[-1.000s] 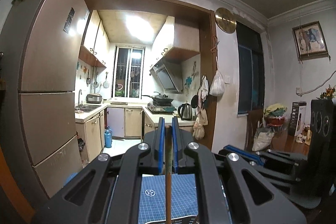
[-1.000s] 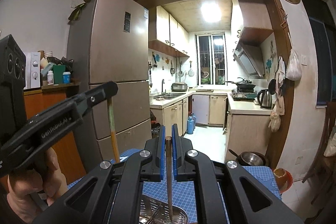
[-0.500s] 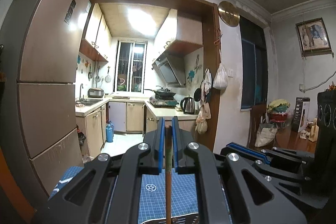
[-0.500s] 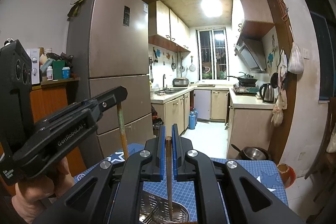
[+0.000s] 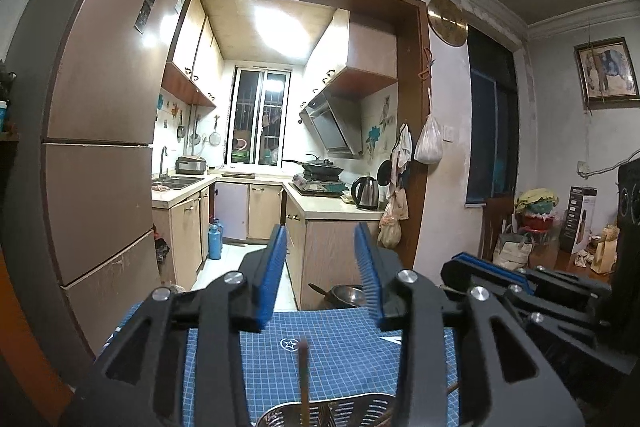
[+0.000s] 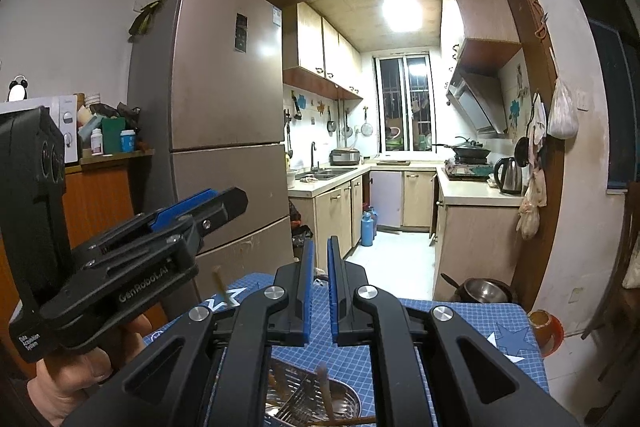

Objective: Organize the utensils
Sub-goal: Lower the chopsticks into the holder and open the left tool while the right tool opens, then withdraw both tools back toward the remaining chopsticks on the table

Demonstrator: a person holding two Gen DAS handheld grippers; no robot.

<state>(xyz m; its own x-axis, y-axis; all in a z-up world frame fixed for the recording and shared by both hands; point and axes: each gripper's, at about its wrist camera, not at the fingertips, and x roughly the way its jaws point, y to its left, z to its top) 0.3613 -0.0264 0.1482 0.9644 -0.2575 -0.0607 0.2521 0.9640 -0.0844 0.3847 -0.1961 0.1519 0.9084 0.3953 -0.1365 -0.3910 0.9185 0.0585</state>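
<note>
While the left gripper (image 5: 322, 267), whose blue-padded jaws have just been opening, stands parted with nothing between its pads, a thin brown wooden chopstick (image 5: 303, 379) stands nearly upright below it, its long axis vertical, top end pointing up and lower end down inside the perforated round steel utensil basket (image 5: 360, 405) on the blue gridded mat (image 5: 340, 347). The right gripper (image 6: 318, 255) shows only a narrow slit between its pads, with nothing in it. Below it, another brown stick (image 6: 325, 389) leans slightly in the same basket.
</note>
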